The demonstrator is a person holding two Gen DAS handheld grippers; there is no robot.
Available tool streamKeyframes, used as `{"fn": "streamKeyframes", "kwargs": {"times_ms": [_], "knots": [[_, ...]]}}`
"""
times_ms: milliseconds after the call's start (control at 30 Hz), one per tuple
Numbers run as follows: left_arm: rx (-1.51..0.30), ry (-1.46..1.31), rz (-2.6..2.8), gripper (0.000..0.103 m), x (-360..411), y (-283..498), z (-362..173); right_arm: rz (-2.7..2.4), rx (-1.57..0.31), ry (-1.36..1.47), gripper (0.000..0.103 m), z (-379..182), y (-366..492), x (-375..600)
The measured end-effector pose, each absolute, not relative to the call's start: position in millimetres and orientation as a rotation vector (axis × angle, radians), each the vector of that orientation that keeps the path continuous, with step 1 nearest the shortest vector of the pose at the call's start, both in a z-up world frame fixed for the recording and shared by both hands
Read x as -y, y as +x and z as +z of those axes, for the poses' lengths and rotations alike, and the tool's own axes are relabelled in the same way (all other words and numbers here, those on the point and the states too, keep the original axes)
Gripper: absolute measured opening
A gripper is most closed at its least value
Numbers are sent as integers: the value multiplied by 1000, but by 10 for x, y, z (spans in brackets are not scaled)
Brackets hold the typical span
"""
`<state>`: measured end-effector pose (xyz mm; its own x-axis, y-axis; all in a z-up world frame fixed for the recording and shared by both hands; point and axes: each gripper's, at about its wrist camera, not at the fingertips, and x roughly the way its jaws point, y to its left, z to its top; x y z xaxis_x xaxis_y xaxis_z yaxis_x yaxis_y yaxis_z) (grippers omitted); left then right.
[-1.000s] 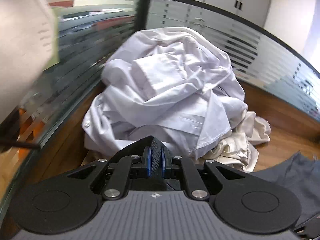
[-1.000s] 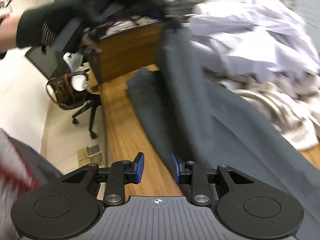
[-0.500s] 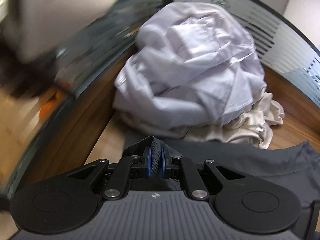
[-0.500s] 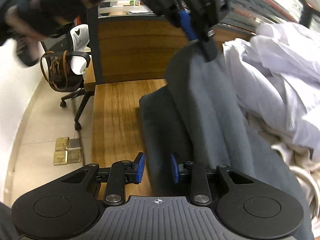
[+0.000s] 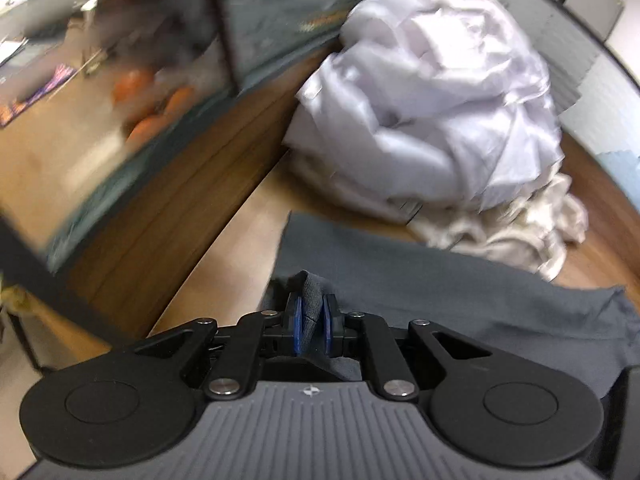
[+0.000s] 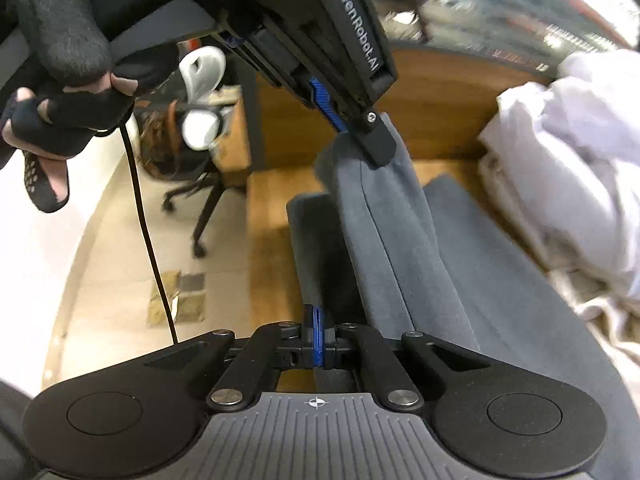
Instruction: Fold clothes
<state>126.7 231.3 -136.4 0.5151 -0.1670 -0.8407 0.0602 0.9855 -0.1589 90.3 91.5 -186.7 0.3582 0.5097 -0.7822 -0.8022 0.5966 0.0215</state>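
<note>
Nearest the right wrist camera, the right gripper (image 6: 317,338) has its blue pads pressed together at the near edge of the grey garment (image 6: 460,264); whether any cloth is pinched between them cannot be told, since the dark fold passes just behind the tips. The left gripper (image 5: 311,326) pinches a bunched corner of the same grey garment (image 5: 460,300), a tuft of fabric standing up between its pads. From the right wrist view the left gripper (image 6: 362,136) holds that corner lifted off the worktop (image 6: 272,216), so a ridge of cloth runs from it down toward the right gripper, while the rest lies spread on the wood. Beyond the garment sits a heap of white shirts (image 5: 436,112) with a cream piece (image 5: 516,232) at its foot, touching or nearly touching the grey cloth's far edge.

Risks, as I judge them: if the right gripper has closed on nothing, the fold will go ahead one-handed and skew. Dragging the garment could also catch the cream piece and pull the heap along, and the small bite in the left gripper could slip under tension.

The only legible writing is "GenRobot.AI" (image 6: 360,32) on the left gripper's housing. A gloved hand (image 6: 60,80) grips its handle; an office chair (image 6: 196,168) stands farther off on the floor.
</note>
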Motion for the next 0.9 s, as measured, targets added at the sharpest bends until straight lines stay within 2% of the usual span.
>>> {"fn": "streamKeyframes", "kwargs": {"times_ms": [100, 233, 267, 333, 400, 700, 767, 900], "knots": [[-1079, -96, -113, 15, -2378, 1164, -1594, 946, -910, -359, 7, -1864, 870, -902], [-1065, -136, -66, 32, -2543, 934, -1707, 1023, -938, -284, 26, -1643, 820, -702], [-1052, -154, -49, 33, -2590, 866, -1715, 1033, -946, -255, 26, -1592, 823, -617], [-1005, -220, -16, 47, -2700, 711, -1690, 1019, -961, -194, 28, -1505, 857, -426], [-971, -277, 9, 54, -2759, 581, -1689, 967, -974, -132, 28, -1445, 924, -214], [-927, -554, 52, 54, -2805, 388, -1876, 738, -974, -120, 33, -1431, 1416, 129], [-917, -559, 58, 52, -2772, 381, -1885, 749, -959, -153, 38, -1402, 1564, 57], [-872, -567, 90, 51, -2722, 338, -1863, 821, -935, -253, 38, -1408, 1896, -226]]}}
